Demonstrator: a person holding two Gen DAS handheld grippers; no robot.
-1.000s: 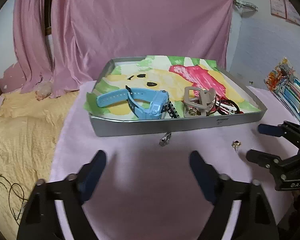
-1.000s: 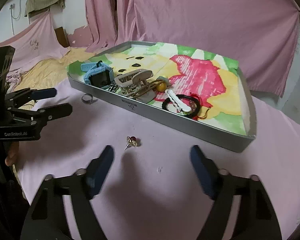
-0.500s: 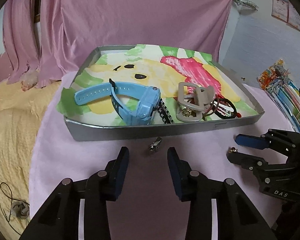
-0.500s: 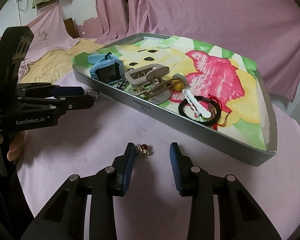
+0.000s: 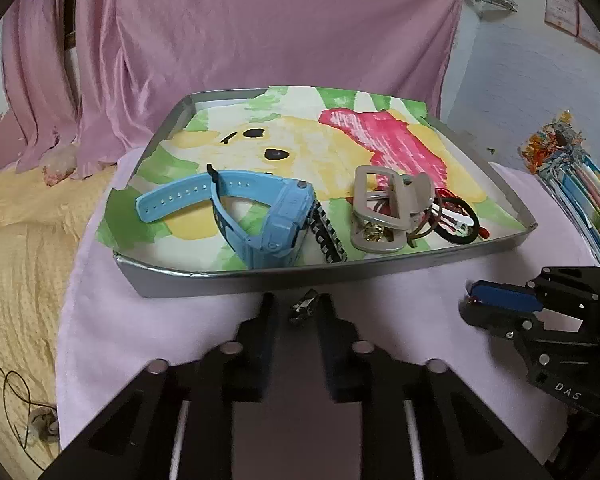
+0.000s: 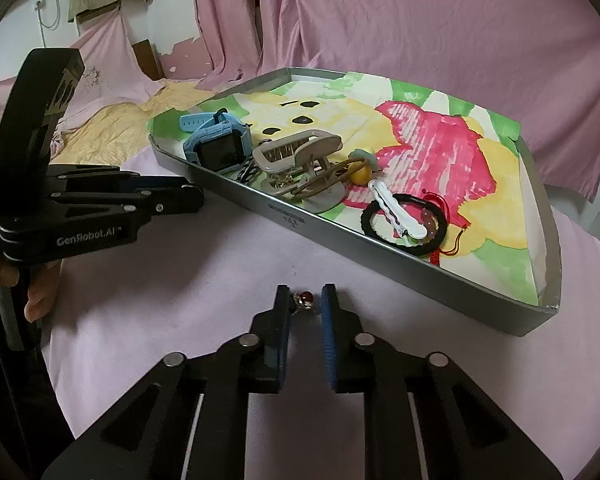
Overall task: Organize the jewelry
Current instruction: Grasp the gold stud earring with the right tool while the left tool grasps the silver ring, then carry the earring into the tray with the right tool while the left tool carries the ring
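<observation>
Left gripper (image 5: 296, 312) sits low over the pink-covered table (image 5: 140, 340), just short of the tray (image 5: 220, 280) wall. Its jaws stand narrowly apart on either side of a small metal ring (image 5: 305, 305); contact with the ring cannot be confirmed. Right gripper (image 6: 305, 304) is likewise down at the table, jaws nearly together around an earring (image 6: 303, 300) with a red bead; its left finger appears to touch the piece, the right one stands just clear. Both items lie on the cloth outside the tray, on its near side. In the left wrist view, the tray holds a blue watch (image 5: 260, 216) at 11 o'clock from the ring, a beige clip (image 5: 384, 208) at 1 o'clock, and a black band (image 5: 460, 224) beyond it at 2 o'clock. A hand (image 6: 32, 292) grips the left gripper's handle at 9 o'clock in the right wrist view.
</observation>
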